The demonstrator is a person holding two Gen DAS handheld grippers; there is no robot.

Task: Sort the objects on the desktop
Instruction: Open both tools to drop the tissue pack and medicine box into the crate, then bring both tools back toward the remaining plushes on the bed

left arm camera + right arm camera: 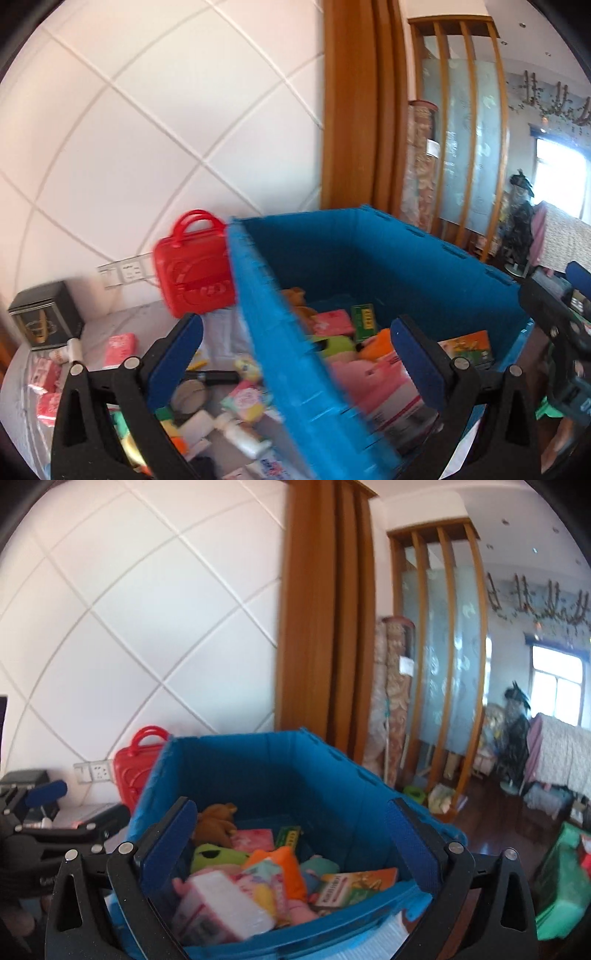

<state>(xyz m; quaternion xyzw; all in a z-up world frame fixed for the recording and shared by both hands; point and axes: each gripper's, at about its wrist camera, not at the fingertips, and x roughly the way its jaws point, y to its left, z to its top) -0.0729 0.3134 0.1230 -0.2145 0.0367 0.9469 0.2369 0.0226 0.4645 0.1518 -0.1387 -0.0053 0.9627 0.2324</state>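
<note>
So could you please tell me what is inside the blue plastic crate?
The blue plastic crate holds a brown plush toy, a green plush, an orange cushion, a pink packet and small green boxes. Anything beneath that pile is covered.

We face a white wall crossed by diagonal grooves, a wooden pillar, a frosted-glass partition, and a bright window.

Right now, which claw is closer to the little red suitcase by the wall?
Left. The left claw straddles the blue bin's left wall, just in front of the red suitcase. The right claw is over the bin's inside, farther away.
</note>
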